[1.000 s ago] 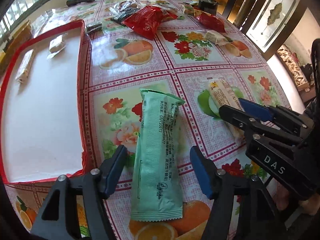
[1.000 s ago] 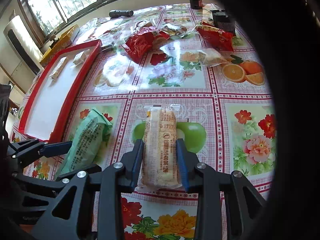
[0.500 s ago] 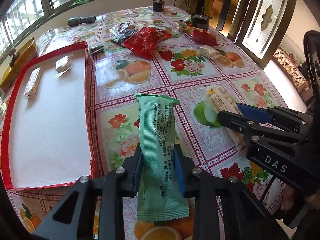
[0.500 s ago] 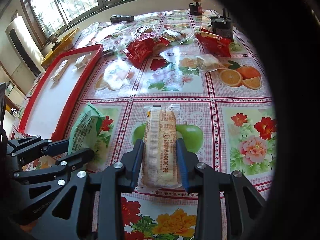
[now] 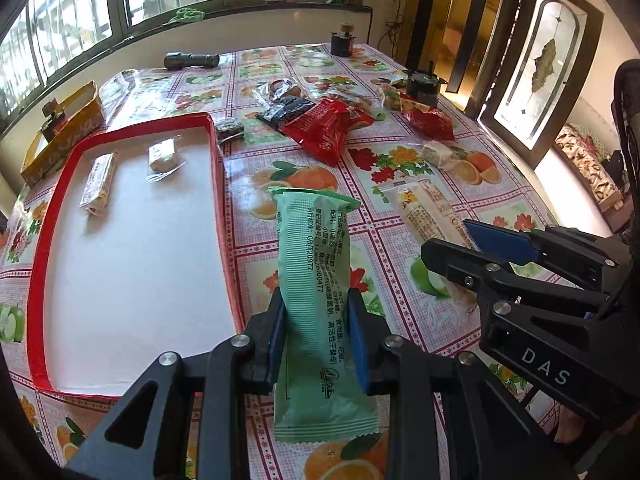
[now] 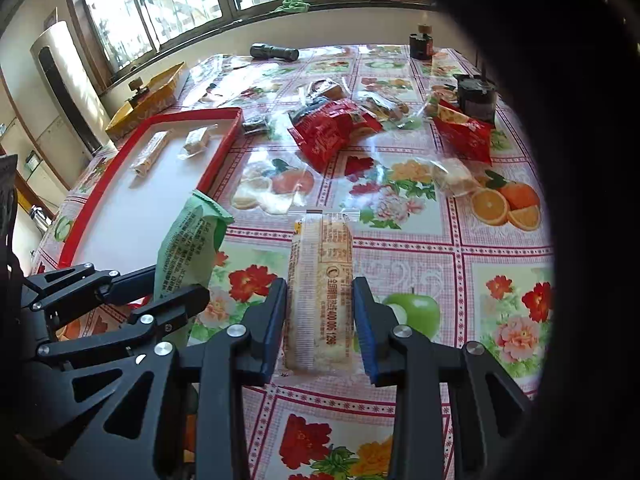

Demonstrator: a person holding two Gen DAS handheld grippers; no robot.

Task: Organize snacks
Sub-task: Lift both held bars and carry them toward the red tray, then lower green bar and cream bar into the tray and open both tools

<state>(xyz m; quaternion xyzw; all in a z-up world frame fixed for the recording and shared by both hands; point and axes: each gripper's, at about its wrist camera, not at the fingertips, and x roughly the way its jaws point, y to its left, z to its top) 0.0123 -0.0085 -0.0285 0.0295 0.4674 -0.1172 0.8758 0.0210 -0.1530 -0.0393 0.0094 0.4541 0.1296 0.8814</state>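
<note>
Left wrist view: the left gripper (image 5: pixel 316 336) is clamped on the green snack packet (image 5: pixel 316 280). Both blue pads press the packet's sides at about mid-length. The packet is raised off the tablecloth (image 5: pixel 400 200), its far end tilted up and its near end hanging below the jaws. The red-rimmed tray (image 5: pixel 224 216) lies to the left on the table, just beside the packet. Two small wrapped snacks (image 5: pixel 100 178) rest at the tray's far end, apart from each other.

Right wrist view: the right gripper (image 6: pixel 320 320) is closed on the beige snack bar (image 6: pixel 320 280). The pads contact both long sides near the bar's near half. The bar points away from the camera, above the tablecloth's apple and flower print. The left gripper (image 6: pixel 176 280) is visible at the left of this view, holding the green snack packet (image 6: pixel 188 248) next to the tray's near right rim (image 6: pixel 220 160).

Farther back on the table lie red snack bags (image 5: pixel 324 128), clear-wrapped snacks (image 6: pixel 452 176), a black flashlight (image 5: pixel 192 60) and a yellow box (image 5: pixel 64 136).
</note>
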